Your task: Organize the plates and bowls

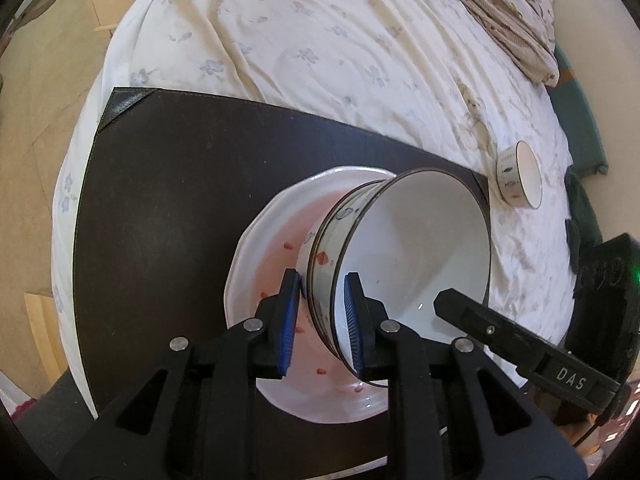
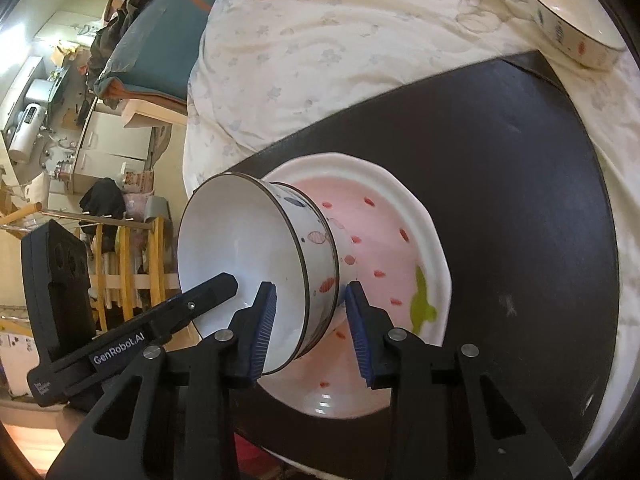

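Observation:
A large white bowl point(image 1: 416, 248) with a dark rim and painted spots sits on a pink-centred white plate point(image 1: 276, 248) on a dark mat point(image 1: 168, 200). My left gripper point(image 1: 322, 320) straddles the bowl's wall, one blue pad inside and one outside, with small gaps on both sides. My right gripper point(image 2: 310, 328) straddles the opposite wall of the same bowl point(image 2: 224, 256), its pads also a little apart from it. The plate point(image 2: 384, 240) has red marks and a green patch. A smaller bowl point(image 1: 520, 174) stands on the bedsheet beyond the mat, also in the right wrist view point(image 2: 572, 12).
The mat lies on a bed with a flowered white sheet point(image 1: 320, 40). A folded blanket point(image 1: 508, 12) lies at the far right of the bed. Each gripper's black body shows in the other's view point(image 1: 532, 360). A wooden rack point(image 2: 124, 264) and room clutter stand beside the bed.

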{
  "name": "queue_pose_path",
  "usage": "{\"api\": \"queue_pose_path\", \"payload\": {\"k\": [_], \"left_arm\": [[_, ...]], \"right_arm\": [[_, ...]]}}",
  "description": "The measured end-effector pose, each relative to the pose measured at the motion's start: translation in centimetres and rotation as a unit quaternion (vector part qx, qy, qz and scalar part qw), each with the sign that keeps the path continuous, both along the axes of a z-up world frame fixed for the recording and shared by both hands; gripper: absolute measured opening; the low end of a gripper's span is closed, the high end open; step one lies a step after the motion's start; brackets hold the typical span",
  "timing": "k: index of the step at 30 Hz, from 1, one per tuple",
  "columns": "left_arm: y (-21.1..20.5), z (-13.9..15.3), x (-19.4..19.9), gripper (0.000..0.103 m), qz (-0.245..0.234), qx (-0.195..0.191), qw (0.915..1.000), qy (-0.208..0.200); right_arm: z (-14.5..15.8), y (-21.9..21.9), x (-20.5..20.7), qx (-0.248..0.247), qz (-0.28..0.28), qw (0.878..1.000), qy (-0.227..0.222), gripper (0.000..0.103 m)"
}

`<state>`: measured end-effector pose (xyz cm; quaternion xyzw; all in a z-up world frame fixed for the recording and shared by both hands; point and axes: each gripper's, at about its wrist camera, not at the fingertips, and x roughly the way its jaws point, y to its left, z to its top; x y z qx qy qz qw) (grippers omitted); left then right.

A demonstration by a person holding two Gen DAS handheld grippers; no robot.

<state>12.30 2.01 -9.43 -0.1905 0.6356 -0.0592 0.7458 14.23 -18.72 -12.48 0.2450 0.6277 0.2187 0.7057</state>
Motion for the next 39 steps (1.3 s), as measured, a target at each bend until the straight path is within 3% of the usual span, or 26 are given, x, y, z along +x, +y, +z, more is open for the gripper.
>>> {"api": "queue_pose_path", "payload": {"k": [5, 13, 23, 32, 36, 38, 39], "left_arm": [[0.3, 0.5, -0.2, 0.021, 0.005, -0.007, 0.9999, -0.007], [0.4, 3.5, -1.3, 0.021, 0.004, -0.019, 0.9980, -0.060], [0.7, 3.8, -0.4, 0.021, 0.015, -0.033, 0.9972, -0.065], [0.3, 3.8, -0.6, 0.021, 0.011, -0.022, 0.9978, -0.061], [0.0, 4.8, -1.3, 0.022, -0.009, 0.012, 0.9962, -0.086], [-0.4, 5.4, -1.8, 0.032, -0.017, 0.043, 0.9937, -0.102], [-0.4, 5.6, -2.0, 0.045, -0.015, 0.055, 0.9924, -0.110]], "right_arm": [[0.1, 0.0, 0.4, 0.002, -0.002, 1.000, 0.003, 0.041], [2.7, -1.0, -0.3, 0.015, -0.007, 0.999, -0.046, 0.038], [3.2, -1.3, 0.1, 0.041, -0.024, 0.997, -0.055, 0.038], [3.3, -0.9, 0.2, 0.029, -0.016, 0.998, -0.055, 0.038], [3.4, -1.1, 0.1, 0.019, -0.017, 0.998, -0.058, 0.040], [3.6, -1.3, 0.0, 0.007, -0.018, 0.998, -0.067, 0.040], [3.6, -1.6, -0.1, 0.005, -0.020, 0.997, -0.069, 0.040]]}}
